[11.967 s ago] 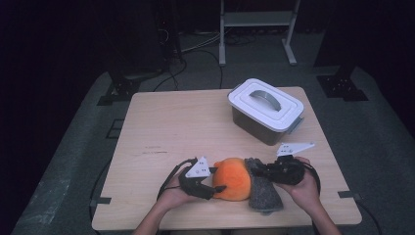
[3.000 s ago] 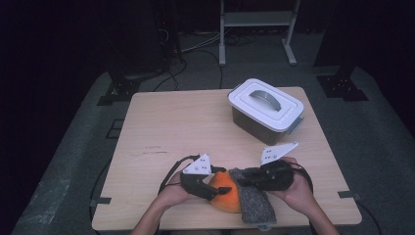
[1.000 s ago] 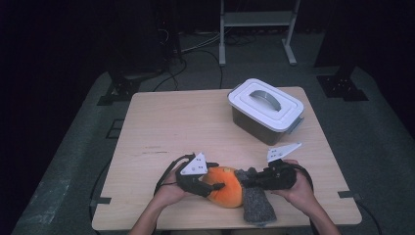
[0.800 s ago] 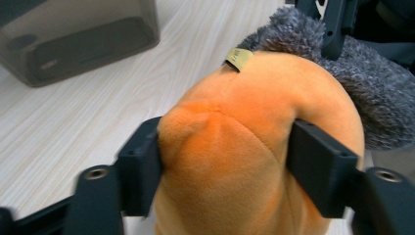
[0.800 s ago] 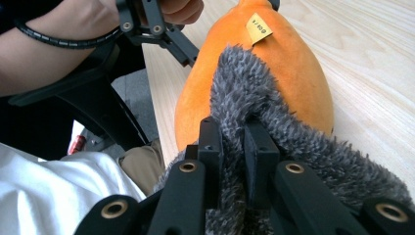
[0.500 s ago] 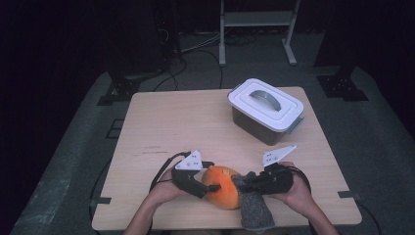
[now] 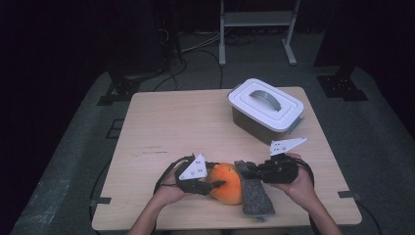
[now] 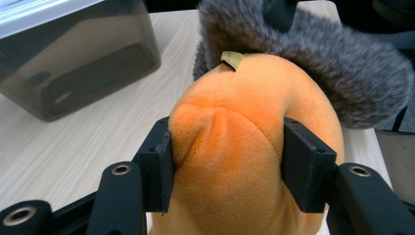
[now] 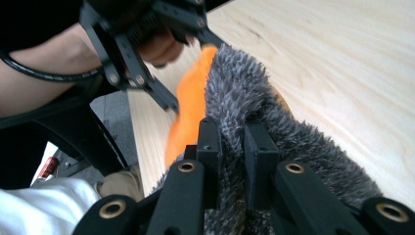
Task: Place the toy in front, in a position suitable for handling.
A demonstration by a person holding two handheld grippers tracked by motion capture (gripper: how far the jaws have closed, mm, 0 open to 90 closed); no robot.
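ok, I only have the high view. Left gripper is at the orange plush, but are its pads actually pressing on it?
Observer: Yes. In the left gripper view the left gripper has just been closing, and both pads dent the orange plush.
Operator: And the right one, on the grey cloth?
Observer: The right gripper is shut on a pinched fold of the grey fuzzy cloth.
Operator: Anything on the plush I can't make out?
Observer: A small tan tag sticks out where the cloth lies over its top.
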